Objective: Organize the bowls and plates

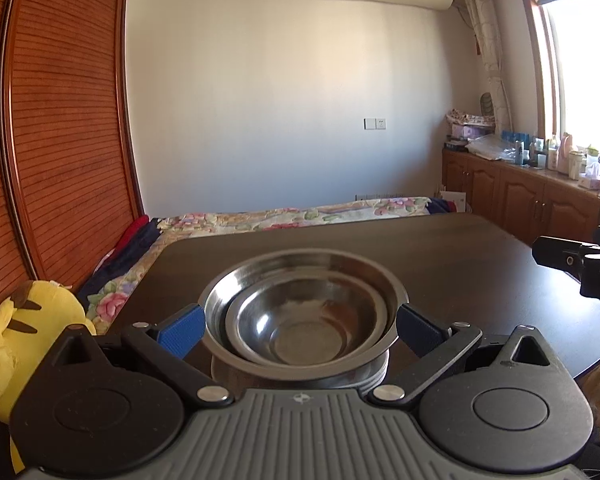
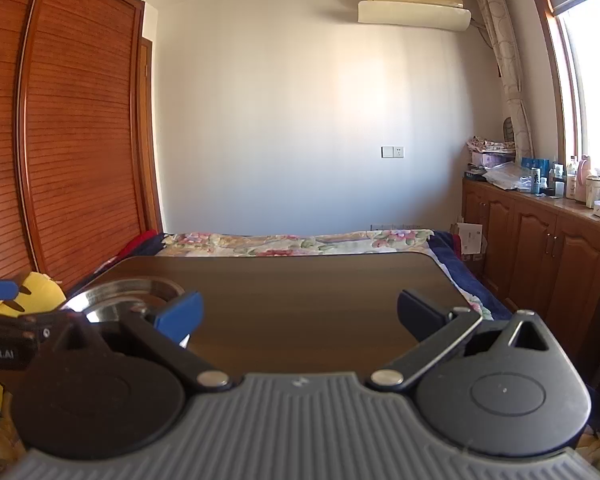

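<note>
A stack of steel bowls [image 1: 304, 312] stands on the dark table [image 1: 440, 256], a smaller bowl nested inside a wider one, with more dishes under them. My left gripper [image 1: 300, 330] is open, its blue fingers on either side of the stack, apart from the rim. In the right wrist view the stack [image 2: 128, 296] shows at the left, partly hidden by the left gripper [image 2: 4, 320]. My right gripper [image 2: 300, 316] is open and empty above the table [image 2: 300, 280]. The right gripper also shows at the right edge of the left wrist view [image 1: 580, 260].
A yellow plush toy [image 1: 24, 332] sits left of the table. A floral bed [image 1: 292, 216] lies beyond the table's far edge. A wooden wardrobe [image 1: 60, 140] stands at the left. Cabinets [image 1: 540, 196] with bottles run under the window at the right.
</note>
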{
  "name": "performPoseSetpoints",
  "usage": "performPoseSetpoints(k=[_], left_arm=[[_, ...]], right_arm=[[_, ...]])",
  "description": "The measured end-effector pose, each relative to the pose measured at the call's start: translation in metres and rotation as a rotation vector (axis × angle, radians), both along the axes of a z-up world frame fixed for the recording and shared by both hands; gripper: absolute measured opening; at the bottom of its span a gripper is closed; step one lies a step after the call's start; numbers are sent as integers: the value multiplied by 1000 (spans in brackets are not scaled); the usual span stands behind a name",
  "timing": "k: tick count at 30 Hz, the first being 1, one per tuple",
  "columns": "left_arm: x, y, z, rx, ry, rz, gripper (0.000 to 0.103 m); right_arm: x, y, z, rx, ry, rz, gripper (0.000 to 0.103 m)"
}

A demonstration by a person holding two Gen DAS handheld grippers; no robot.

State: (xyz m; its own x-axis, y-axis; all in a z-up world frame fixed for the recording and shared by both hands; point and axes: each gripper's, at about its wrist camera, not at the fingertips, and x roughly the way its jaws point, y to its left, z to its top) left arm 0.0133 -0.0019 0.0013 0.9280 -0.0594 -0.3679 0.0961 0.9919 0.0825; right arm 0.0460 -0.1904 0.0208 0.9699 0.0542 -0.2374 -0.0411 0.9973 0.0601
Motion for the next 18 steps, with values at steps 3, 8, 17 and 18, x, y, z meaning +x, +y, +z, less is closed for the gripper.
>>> performPoseSetpoints(k=[3,8,17,18], left_arm=[[3,3,-5,-1,9,3,103],[6,5,-13,-9,19,10,103],[8,8,-18,-22,18,14,103],[9,9,-18,-20,17,15,103]], right_arm=[[2,0,-4,0,13,0,103],[5,2,-16,-14,34,-4,103],[8,0,-24,-16,53,-10,103],[8,0,-23,-17,54,-9,103]])
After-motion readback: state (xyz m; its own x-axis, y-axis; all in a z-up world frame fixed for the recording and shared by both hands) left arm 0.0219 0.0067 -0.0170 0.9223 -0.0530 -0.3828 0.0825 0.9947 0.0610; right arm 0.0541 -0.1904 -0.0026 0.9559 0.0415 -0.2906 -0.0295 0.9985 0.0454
